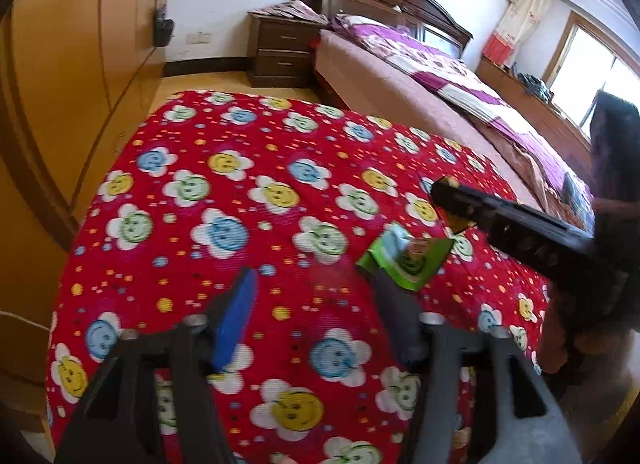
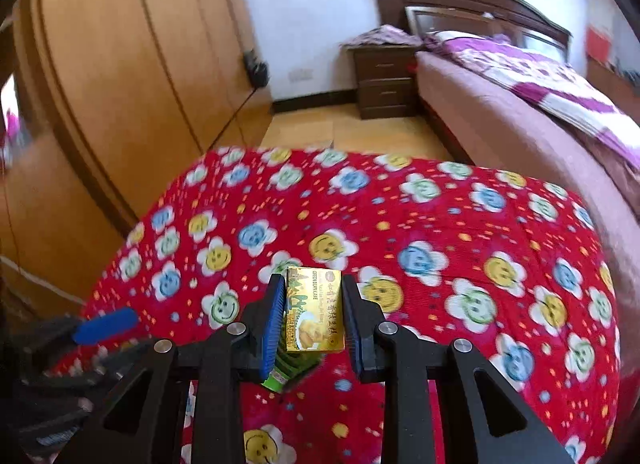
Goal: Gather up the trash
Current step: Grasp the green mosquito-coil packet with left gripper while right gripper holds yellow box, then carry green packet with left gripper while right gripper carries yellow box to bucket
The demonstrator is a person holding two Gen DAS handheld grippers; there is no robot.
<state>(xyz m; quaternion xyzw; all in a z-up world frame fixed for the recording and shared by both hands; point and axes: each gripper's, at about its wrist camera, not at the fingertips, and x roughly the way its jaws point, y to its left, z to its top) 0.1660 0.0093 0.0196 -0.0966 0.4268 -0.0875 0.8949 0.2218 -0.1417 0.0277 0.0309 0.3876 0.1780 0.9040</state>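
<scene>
A gold "Green Bean Cake" box sits between the blue pads of my right gripper, which is shut on it above the red flowered cloth. A green wrapper lies on the cloth; in the right wrist view a green edge shows below the box. My left gripper is open and empty, its right finger close beside the green wrapper. The right gripper shows in the left wrist view as a black bar at right, holding something yellow. The left gripper's blue pad shows at the right view's lower left.
The red flowered cloth covers a table. A wooden wardrobe stands at left. A bed with purple bedding and a dark nightstand stand behind. Yellow floor lies between.
</scene>
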